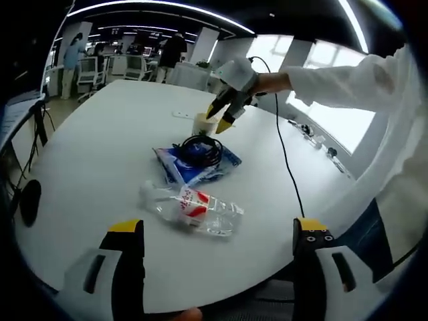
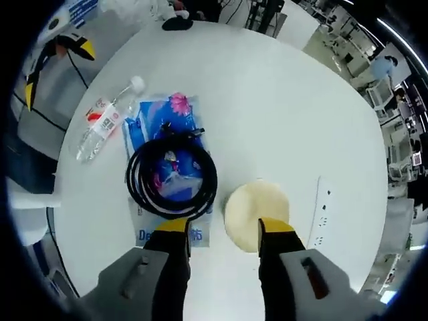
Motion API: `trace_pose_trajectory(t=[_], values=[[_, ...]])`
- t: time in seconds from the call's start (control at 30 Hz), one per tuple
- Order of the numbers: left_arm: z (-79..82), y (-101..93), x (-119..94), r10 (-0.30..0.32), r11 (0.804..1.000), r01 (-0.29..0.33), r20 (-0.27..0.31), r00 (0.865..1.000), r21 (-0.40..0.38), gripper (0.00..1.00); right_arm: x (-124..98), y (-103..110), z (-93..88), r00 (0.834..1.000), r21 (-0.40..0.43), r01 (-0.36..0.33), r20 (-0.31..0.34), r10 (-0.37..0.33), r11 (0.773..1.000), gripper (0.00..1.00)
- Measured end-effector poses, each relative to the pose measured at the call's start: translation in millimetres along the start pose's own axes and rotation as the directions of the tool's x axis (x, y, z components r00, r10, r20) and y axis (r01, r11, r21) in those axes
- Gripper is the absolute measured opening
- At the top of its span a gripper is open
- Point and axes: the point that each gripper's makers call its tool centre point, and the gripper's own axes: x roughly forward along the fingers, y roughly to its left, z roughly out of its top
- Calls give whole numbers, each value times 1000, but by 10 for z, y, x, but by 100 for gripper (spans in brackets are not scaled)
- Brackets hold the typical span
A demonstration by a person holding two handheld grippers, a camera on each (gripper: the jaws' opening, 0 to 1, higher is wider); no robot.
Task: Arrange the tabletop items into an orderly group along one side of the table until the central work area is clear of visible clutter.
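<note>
Open and empty, the left claw (image 1: 217, 251) hung over a plastic bottle (image 1: 194, 208) on the white desk (image 1: 100, 147); the right claw (image 2: 223, 237), also open, straddled a cream cup's (image 2: 253, 208) rim beside the coiled cable (image 2: 171, 176).

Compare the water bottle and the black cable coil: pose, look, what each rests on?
The water bottle lies on its side, stretched long; the black cable coil is wound in a flat ring. The bottle is clear with a red-and-white label; the coil is solid black. The bottle rests on the bare table; the coil sits atop the blue packet. Neither is gripped.
</note>
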Motion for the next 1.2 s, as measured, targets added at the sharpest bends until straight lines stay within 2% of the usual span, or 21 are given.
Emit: trace_pose_trajectory(t=[0.1,0.3,0.43,0.53,0.8,1.03,1.2], values=[[-16,-20,11,-4,1000,4,-6,1000,6,95,-48,-17,-4,1000,8,26,6,-26,1000,49],[16,-79,15,-10,1000,10,3,1000,16,95,-214,-104,65,994,52,86,59,-89,995,51],[20,-127,15,-15,999,14,4,1000,31,95,-348,-81,132,988,86,100,112,-109,991,53],[17,-152,17,-17,999,17,7,1000,35,95,-412,-43,124,985,100,112,122,-124,989,55],[-11,-233,26,-20,999,20,8,1000,48,95,-508,107,12,982,120,118,135,-134,986,57],[-27,-291,21,-20,998,20,7,1000,53,95,-581,245,-60,973,212,92,187,-133,973,57],[-27,-334,20,-17,998,17,6,1000,57,95,-637,337,-125,970,239,85,200,-135,967,58]])
